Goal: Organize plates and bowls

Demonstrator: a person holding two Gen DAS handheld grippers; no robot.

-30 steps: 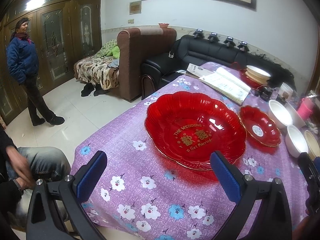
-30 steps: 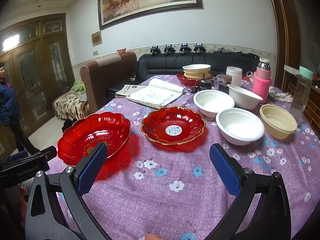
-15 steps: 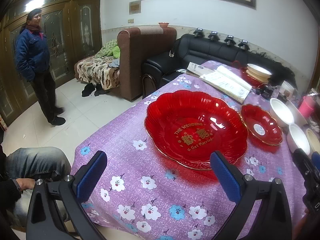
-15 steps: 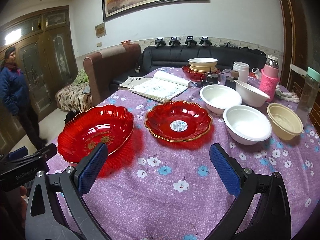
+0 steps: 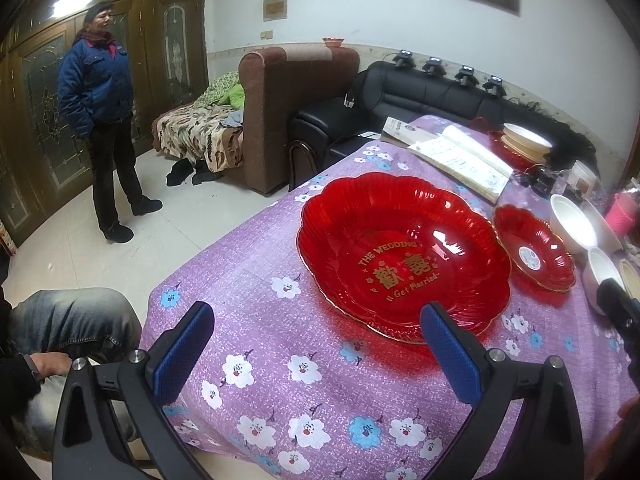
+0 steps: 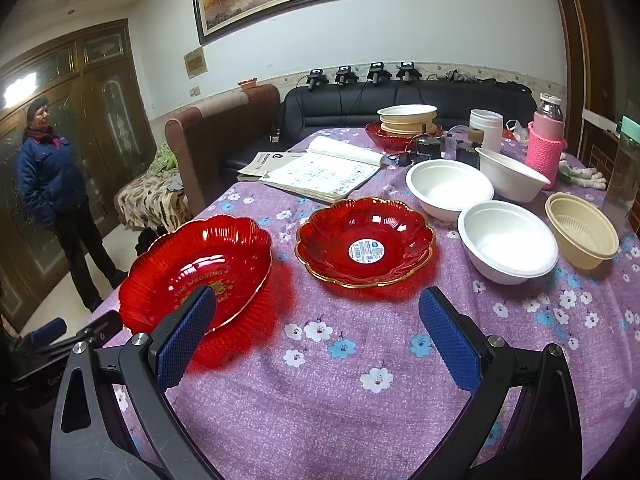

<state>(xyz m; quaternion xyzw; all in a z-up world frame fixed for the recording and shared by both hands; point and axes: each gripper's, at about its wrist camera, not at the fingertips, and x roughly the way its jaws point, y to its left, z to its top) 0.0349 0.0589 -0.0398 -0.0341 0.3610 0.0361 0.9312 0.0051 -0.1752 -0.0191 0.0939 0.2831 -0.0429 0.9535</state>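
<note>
A large red scalloped plate [image 5: 404, 254] [image 6: 200, 268] with gold lettering lies on the purple flowered tablecloth [image 5: 280, 360]. To its right sits a smaller red plate [image 6: 364, 242] [image 5: 534, 254] with a round sticker. Beyond it stand three white bowls [image 6: 506, 242] [image 6: 450, 190] [image 6: 512, 174] and a cream bowl [image 6: 582, 230]. At the far end, cream bowls are stacked in another red plate [image 6: 406, 120]. My left gripper [image 5: 316, 348] hovers open just in front of the large plate. My right gripper [image 6: 316, 332] is open over bare cloth in front of both red plates.
An open book [image 6: 320, 172] lies behind the plates. A pink-sleeved bottle [image 6: 546, 146], a white jar [image 6: 486, 128] and small dark items crowd the far right. A person [image 5: 102, 120] stands on the floor left; another person's knee [image 5: 68, 320] is by the table corner.
Both grippers have drifted slightly, shifting the plates a little in view. The standing person has stepped nearer. Both grippers stay open and nothing on the table has moved.
</note>
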